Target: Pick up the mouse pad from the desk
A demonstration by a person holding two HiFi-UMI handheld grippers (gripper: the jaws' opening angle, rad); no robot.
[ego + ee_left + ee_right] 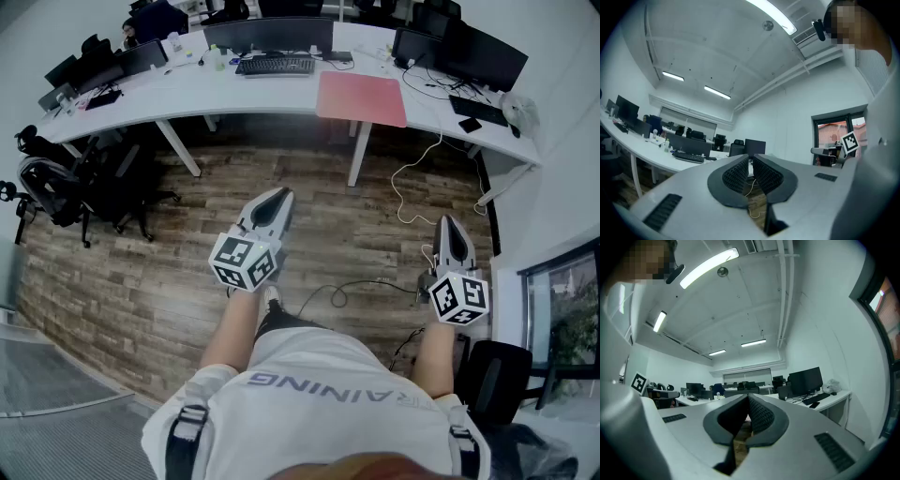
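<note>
A pink mouse pad (362, 97) lies flat on the long white desk (206, 86), at its front edge, right of a black keyboard (275, 65). Both grippers are held level over the wooden floor, well short of the desk. My left gripper (278, 197) points toward the desk with its jaws shut and nothing between them. My right gripper (447, 226) is also shut and empty. In the left gripper view the tips (750, 157) meet; in the right gripper view the tips (748, 397) meet too. The mouse pad shows in neither gripper view.
Monitors (269, 36) and more screens (483, 54) stand along the desk. Black office chairs (103, 178) sit at the left. White desk legs (357, 159) and loose cables (408, 178) lie ahead on the floor. A black chair (497, 380) is by my right side.
</note>
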